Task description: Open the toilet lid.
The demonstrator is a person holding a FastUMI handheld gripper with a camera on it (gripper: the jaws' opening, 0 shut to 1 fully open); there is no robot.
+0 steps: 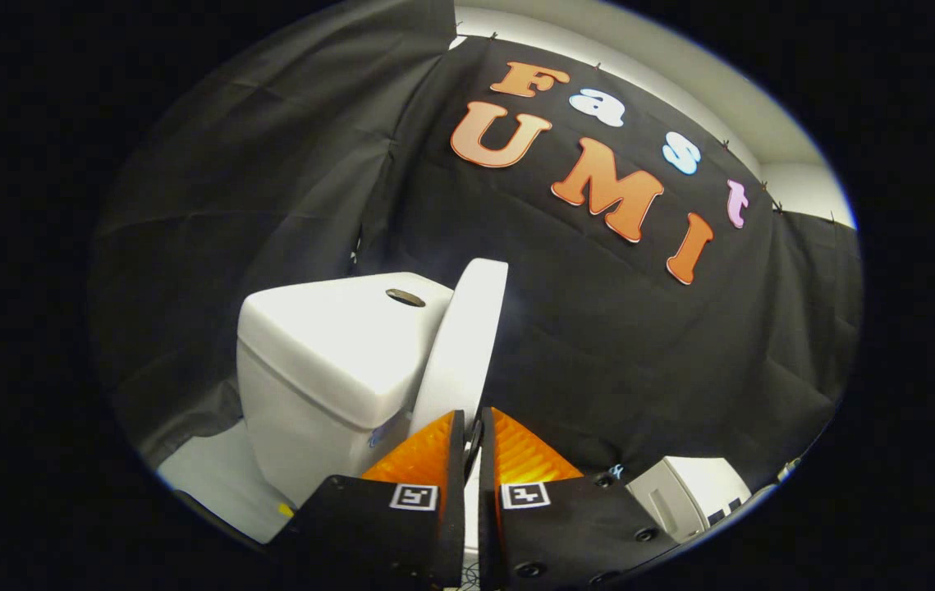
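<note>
The white toilet lid (467,345) stands raised and nearly upright, seen edge-on, with its back close to the white tank (327,353). My gripper (474,423) is at the lid's lower edge. Its two fingers are drawn close together, with only a thin gap between them. A sliver of the white lid shows in that gap, so the fingers appear to pinch the lid's rim. The bowl and seat are hidden below the fingers.
A dark round flush button (405,297) sits on top of the tank. Black cloth walls close in behind and on both sides. A pale floor (213,476) shows beside the tank. A white boxy object (680,492) stands low, to the right of the fingers.
</note>
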